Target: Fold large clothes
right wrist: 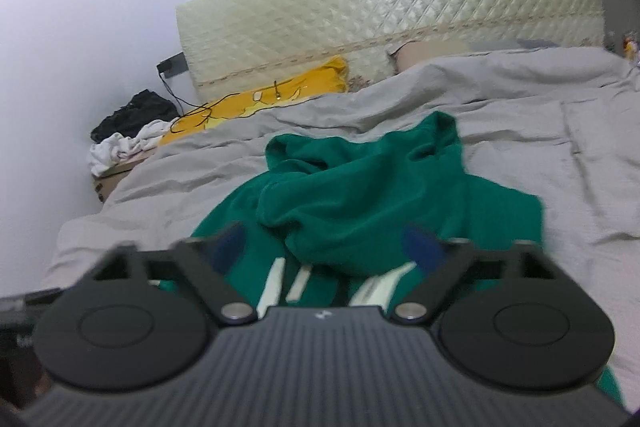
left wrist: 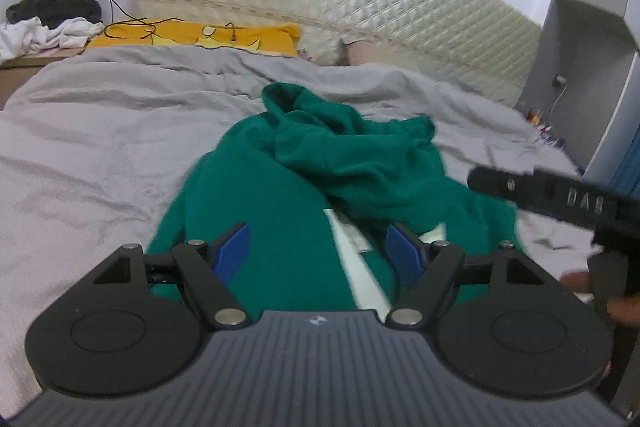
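green garment [left wrist: 304,187] lies crumpled on grey bed cover [left wrist: 100,131] | left gripper [left wrist: 318,251] and right gripper [right wrist: 328,251] wide, empty, above garment | only left view shows right gripper from side | one yellow pillow [left wrist: 192,37] behind garment

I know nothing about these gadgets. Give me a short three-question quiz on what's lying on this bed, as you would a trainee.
1. True or false: the green garment lies neatly folded on the grey bedcover.
2. Multiple choice: the left gripper is A) clamped on the garment, B) open above it, C) holding the yellow pillow.
3. Fill in: the stripes on the garment are ____.

Key:
1. False; it is crumpled, with part bunched on top.
2. B; the right gripper is open too.
3. White.
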Demonstrator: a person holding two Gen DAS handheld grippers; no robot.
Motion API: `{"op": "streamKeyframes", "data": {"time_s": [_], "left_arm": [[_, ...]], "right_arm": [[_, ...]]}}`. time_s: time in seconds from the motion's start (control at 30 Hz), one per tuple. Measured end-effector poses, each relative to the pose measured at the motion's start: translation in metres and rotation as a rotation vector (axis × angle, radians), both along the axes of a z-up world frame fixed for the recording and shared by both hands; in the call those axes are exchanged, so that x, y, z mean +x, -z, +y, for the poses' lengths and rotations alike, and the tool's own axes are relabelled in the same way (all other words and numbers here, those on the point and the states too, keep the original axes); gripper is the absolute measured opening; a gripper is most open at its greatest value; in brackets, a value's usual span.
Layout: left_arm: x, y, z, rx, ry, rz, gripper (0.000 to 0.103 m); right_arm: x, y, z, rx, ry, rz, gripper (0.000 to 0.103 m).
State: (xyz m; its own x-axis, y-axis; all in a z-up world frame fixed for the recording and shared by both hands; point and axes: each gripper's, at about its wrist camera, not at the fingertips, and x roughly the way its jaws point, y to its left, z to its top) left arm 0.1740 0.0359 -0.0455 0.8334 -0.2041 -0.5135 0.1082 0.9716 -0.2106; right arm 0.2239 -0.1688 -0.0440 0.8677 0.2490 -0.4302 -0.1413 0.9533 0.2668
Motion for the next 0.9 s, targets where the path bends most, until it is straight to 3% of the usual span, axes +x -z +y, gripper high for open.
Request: {"op": "streamKeyframes", "data": {"time_s": [0.1, 0.23, 0.37, 0.47, 0.53, 0.6, 0.67, 0.77, 0.9], "left_arm": [[0.011, 0.008, 0.012, -0.014, -0.007, 0.015, 0.079], [0.029, 0.018, 0.035, -0.121, -0.022, 0.05, 0.079], [0.045, 0.031, 0.05, -0.184, -0.025, 0.065, 0.079], [0.053, 0.043, 0.051, -0.181, -0.021, 0.071, 0.079], [0.06, 0.05, 0.049, -0.187, -0.006, 0.08, 0.079], [0.062, 0.054, 0.048, -0.194, 0.01, 0.074, 0.079], [0.061, 0.055, 0.047, -0.181, 0.018, 0.043, 0.079], [0.066, 0.059, 0.044, -0.179, 0.032, 0.018, 0.079], [0.074, 0.073, 0.043, -0.237, 0.044, 0.019, 0.079]], "right_arm": [[0.03, 0.016, 0.01, -0.027, -0.029, 0.049, 0.089], [0.067, 0.042, 0.024, -0.073, -0.055, 0.093, 0.089], [0.1, 0.07, 0.045, -0.181, -0.069, 0.094, 0.089], [0.124, 0.086, 0.056, -0.269, -0.046, 0.086, 0.088], [0.139, 0.092, 0.057, -0.301, -0.028, 0.095, 0.077], [0.154, 0.087, 0.056, -0.327, -0.014, 0.086, 0.046], [0.174, 0.072, 0.051, -0.351, 0.035, 0.063, 0.023], [0.214, 0.045, 0.044, -0.375, 0.051, 0.025, 0.02], [0.285, -0.003, 0.036, -0.375, 0.102, -0.045, 0.02]]}}
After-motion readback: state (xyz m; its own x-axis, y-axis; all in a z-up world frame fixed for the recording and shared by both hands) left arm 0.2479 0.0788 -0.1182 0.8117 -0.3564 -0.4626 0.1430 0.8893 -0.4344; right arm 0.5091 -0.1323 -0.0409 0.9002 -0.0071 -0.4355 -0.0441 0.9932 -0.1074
